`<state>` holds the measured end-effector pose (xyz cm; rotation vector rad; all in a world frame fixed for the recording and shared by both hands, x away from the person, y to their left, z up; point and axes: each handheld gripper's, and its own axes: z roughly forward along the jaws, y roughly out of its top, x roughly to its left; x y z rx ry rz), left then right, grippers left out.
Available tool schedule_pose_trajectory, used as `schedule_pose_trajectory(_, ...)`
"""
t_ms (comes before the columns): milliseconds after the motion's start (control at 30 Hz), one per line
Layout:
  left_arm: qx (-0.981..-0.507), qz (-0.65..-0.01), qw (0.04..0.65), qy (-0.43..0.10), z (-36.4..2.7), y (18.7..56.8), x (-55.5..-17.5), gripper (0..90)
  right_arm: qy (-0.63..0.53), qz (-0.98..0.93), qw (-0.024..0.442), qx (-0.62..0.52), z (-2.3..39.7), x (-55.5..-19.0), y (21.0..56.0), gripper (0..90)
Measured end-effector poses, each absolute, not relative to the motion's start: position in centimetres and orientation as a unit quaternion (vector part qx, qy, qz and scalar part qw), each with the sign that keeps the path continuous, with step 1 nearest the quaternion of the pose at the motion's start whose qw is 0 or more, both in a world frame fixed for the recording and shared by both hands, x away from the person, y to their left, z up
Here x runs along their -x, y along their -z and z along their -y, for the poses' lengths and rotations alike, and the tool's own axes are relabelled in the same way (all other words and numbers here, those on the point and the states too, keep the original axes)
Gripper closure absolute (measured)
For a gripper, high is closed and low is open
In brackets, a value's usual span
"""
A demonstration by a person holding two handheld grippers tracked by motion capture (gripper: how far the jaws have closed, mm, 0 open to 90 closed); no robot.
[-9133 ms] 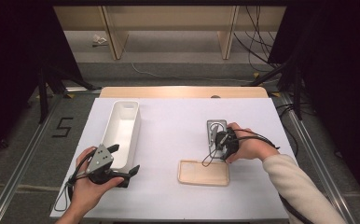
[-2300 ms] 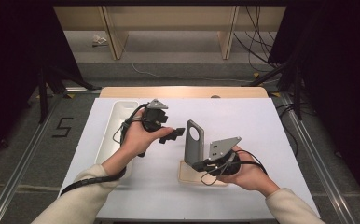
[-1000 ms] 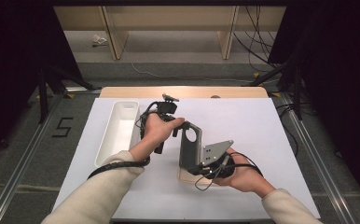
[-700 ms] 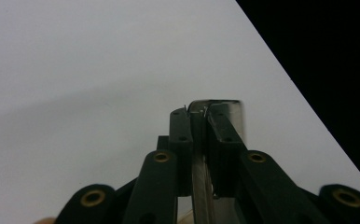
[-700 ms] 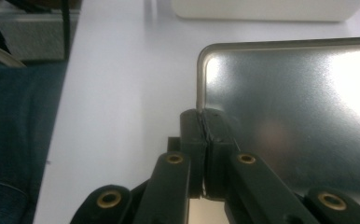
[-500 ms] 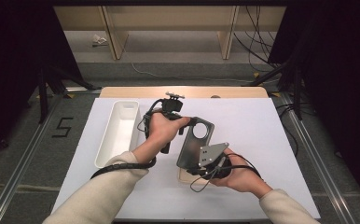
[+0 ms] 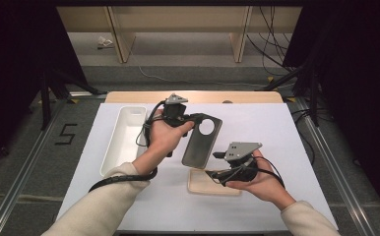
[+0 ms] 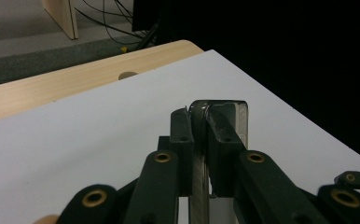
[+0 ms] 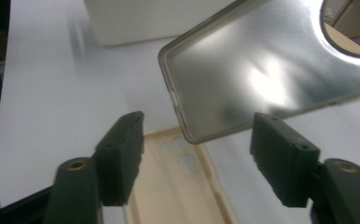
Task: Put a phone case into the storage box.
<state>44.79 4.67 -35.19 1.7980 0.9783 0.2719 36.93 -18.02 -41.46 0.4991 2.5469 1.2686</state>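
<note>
My left gripper [image 7: 196, 118] is shut on the top edge of a grey phone case [image 7: 200, 143] with a round hole and holds it tilted above the table. In the left gripper view the jaws [image 8: 199, 122] pinch the case's thin edge [image 8: 226, 108]. My right gripper [image 7: 213, 164] sits just below and to the right of the case's lower end. Its jaws have just been opening. In the right gripper view they [image 9: 199, 125] stand apart around the case's lower corner [image 9: 262, 70] without touching it. A beige phone case [image 7: 212, 183] [image 9: 178, 186] lies flat on the table underneath.
A long white tray [image 7: 124, 140] [image 9: 136, 18] stands on the left of the white table top [image 7: 276, 132]. A wooden strip [image 7: 129, 97] runs along the far edge. The table's right edge [image 8: 280, 107] drops off into the dark.
My right gripper has opened and let go of the grey case's lower end, drawing back a little. The left gripper keeps the case, which now hangs from it alone.
</note>
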Motion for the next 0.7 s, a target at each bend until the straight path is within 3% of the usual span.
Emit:
schedule_pose_trajectory(233, -0.74, -0.398, 0.526, -0.13, -6.0, 35.1, -44.5, 81.7, -0.448, -0.86, 0.131, -0.207, 18.7, -37.1, 41.4, 18.3)
schedule_pose_trajectory(700, -0.71, -0.399, 0.56, -0.152, -9.1, 34.4, -44.0, 81.7, -0.477, -0.828, 0.145, -0.258, 20.4, -37.3, 41.4, 16.6)
